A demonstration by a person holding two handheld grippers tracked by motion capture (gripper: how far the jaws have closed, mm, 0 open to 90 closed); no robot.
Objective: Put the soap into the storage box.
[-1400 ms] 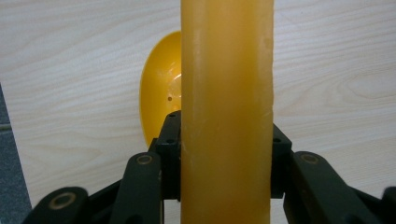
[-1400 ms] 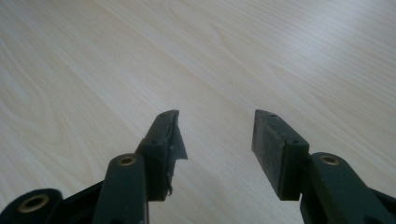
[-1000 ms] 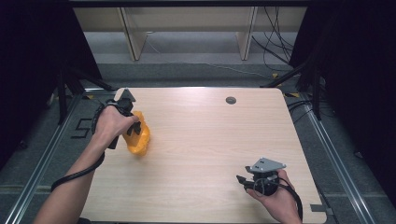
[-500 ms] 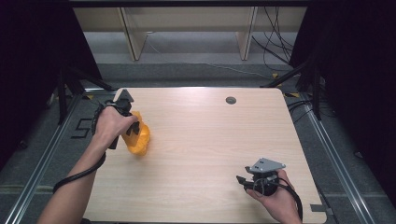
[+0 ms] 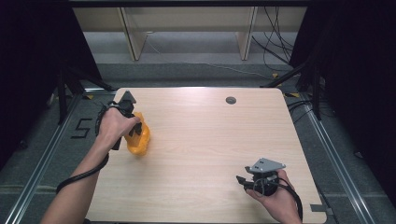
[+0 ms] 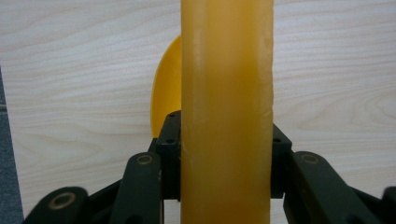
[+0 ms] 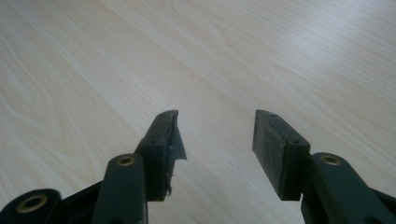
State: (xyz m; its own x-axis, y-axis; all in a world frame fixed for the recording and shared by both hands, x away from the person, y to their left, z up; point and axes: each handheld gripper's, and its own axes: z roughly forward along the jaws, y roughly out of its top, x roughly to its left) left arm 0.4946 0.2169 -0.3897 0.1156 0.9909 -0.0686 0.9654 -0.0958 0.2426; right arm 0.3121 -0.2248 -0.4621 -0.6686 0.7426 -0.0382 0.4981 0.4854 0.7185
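Note:
A yellow-orange plastic object (image 5: 138, 140) with a long handle-like bar (image 6: 227, 107) sits at the table's left side. My left gripper (image 5: 133, 128) is shut on that bar, both jaws pressed against its sides, and a yellow curved part (image 6: 168, 88) shows behind it. A hand covers most of this gripper in the high view. My right gripper (image 5: 243, 180) rests near the table's front right, held by the other hand, with its jaws open over bare wood (image 7: 215, 135) and nothing between them.
The light wooden table (image 5: 210, 140) has a small round grommet (image 5: 230, 100) near its far edge. Beyond the table stand wooden shelf legs (image 5: 133, 37) and loose cables (image 5: 275, 46) on the grey floor. A black frame runs along both sides.
The left hand and the yellow object have shifted very slightly. The right gripper has stayed in place.

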